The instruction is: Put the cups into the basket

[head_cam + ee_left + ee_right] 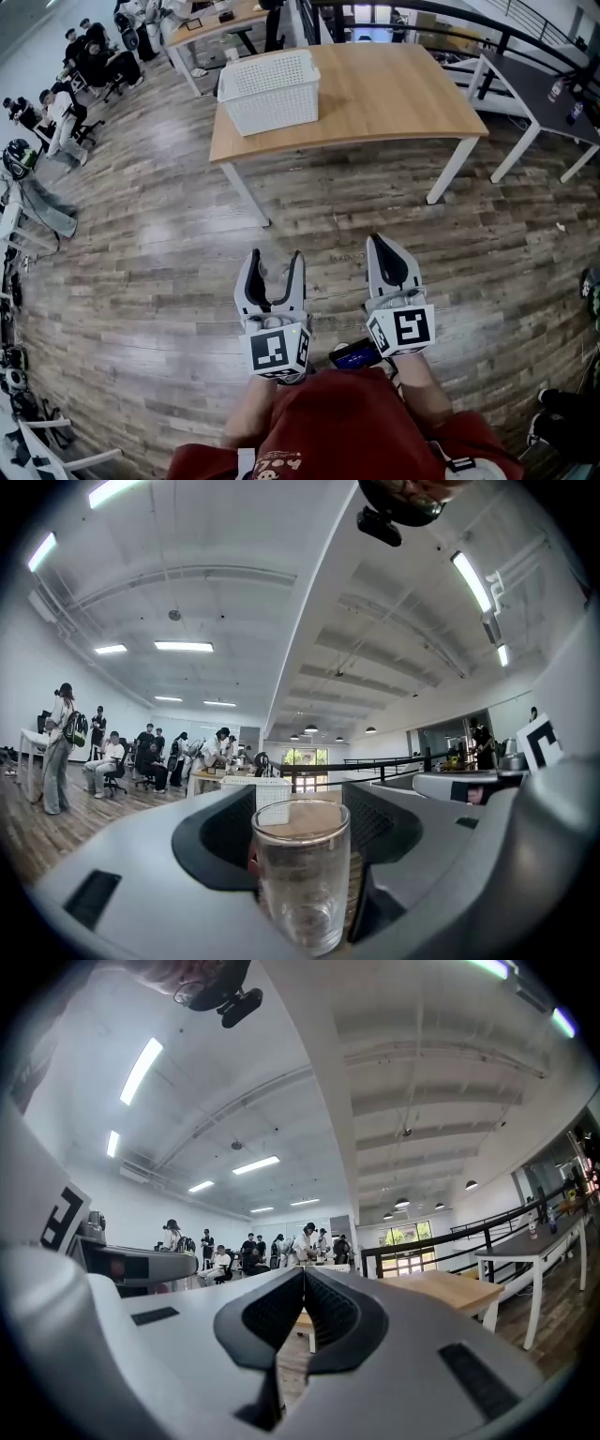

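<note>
A clear glass cup point(302, 874) stands upright between the jaws of my left gripper point(300, 797), which is shut on it. In the head view the left gripper point(276, 259) hovers over the wood floor close to my body, with the cup point(276, 283) between its fingers. Beside it, my right gripper point(377, 240) is shut with nothing in it; its jaws point(304, 1275) meet tip to tip. Well ahead of both grippers, the white slotted basket point(272, 89) sits on the left end of a wooden table point(394, 98). The basket point(258, 787) also shows far off past the cup.
A dark table point(539, 89) and a black railing point(506, 37) stand at the far right. Several people sit and stand at the far left point(89, 61). White table legs point(246, 195) reach the floor ahead. A dark device point(354, 355) hangs near my waist.
</note>
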The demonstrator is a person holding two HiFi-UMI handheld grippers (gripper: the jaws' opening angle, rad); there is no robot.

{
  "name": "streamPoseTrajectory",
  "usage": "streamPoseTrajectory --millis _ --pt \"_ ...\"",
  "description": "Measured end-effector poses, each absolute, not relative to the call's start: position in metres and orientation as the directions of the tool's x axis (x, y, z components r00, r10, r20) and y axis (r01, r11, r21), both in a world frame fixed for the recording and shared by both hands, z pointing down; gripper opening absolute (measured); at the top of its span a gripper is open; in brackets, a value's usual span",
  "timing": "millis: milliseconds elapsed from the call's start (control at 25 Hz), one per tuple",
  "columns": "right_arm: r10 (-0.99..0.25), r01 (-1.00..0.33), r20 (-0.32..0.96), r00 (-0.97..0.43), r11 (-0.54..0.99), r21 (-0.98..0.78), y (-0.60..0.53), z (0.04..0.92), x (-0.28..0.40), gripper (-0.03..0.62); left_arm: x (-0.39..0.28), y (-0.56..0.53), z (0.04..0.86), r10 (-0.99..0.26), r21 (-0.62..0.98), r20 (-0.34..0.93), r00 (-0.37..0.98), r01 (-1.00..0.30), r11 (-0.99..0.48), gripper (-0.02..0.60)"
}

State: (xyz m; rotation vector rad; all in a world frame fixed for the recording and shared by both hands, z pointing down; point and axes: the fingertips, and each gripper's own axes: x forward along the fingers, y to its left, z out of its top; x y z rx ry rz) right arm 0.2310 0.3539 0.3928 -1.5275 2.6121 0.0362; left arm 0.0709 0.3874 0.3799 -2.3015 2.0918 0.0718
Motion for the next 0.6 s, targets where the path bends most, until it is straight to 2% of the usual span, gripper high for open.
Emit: streamPoseTrajectory --millis 600 --pt "-0.834 -0.832 -0.1 -0.543 0.55 -0.071 0.34 0.401 0.229 0.009 0.074 0.383 0.385 -0.999 0.001 -0.027 0.04 -0.999 -0.04 0.291"
